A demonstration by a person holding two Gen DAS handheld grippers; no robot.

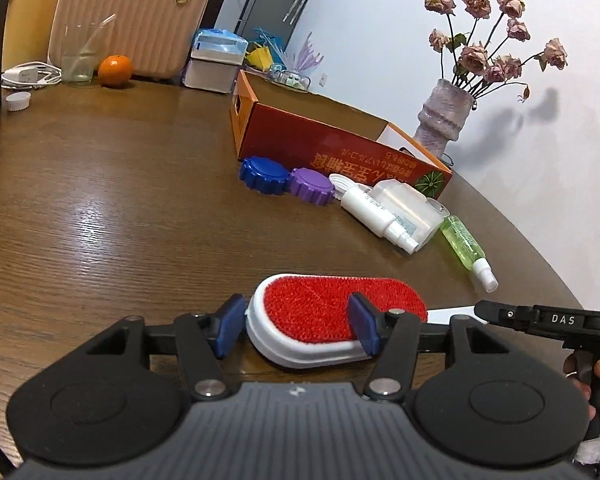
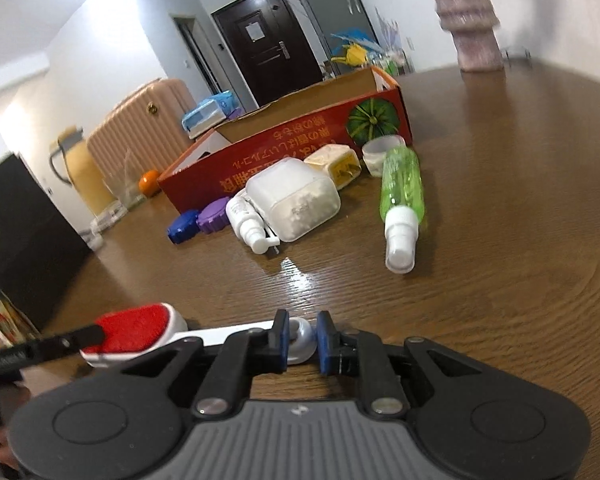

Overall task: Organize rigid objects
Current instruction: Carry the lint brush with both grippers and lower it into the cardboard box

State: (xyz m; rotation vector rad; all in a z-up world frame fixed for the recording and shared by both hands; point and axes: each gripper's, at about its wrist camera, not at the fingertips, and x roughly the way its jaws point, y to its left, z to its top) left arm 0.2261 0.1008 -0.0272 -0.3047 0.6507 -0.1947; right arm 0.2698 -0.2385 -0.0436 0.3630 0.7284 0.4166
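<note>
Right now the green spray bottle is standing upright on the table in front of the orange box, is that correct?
Not quite: the green spray bottle is lying on its side on the table, white nozzle toward the camera. It is in front of the orange box, as the right wrist view shows.

A white lint brush (image 1: pixel 332 316) with a red bristle pad is laid flat on the table (image 1: pixel 120 208). Farther back, a blue-and-purple lens case (image 1: pixel 286 180), two white containers and a green spray bottle (image 1: pixel 466 250) are lined along an open red box (image 1: pixel 340 148).
</note>
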